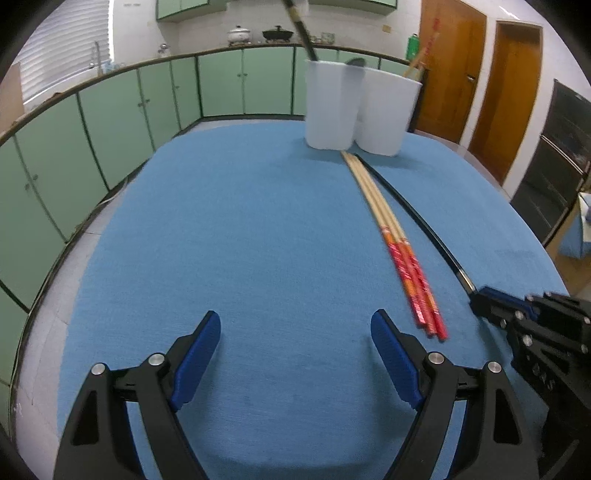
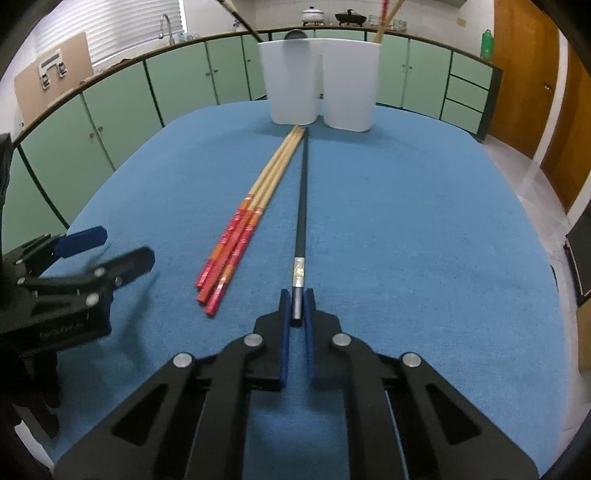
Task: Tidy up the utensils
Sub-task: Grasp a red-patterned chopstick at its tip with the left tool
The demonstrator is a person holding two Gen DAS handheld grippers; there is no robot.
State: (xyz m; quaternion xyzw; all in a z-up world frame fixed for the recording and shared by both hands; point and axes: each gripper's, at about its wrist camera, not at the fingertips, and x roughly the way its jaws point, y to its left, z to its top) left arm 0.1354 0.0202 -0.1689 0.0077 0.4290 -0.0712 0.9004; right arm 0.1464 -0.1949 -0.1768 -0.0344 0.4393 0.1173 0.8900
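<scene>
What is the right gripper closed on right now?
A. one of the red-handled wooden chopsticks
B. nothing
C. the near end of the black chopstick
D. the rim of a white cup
C: the right gripper pinches the near end of the black chopstick, which lies beside the wooden chopsticks.

Both pictures are evenly and fairly brightly lit, with a cool, slightly washed-out cast. Daylight comes through the window blinds (image 2: 122, 33) at the upper left, which are nearly blown out. Shadows on the blue table (image 1: 240, 221) are soft and faint. Strong fisheye bending curves the cabinets (image 1: 110, 122) and leaves black corners. The red-ended chopsticks (image 1: 413, 273) look smeared in the left view, and the left claw (image 2: 110, 247) is blurred in the right view.
</scene>
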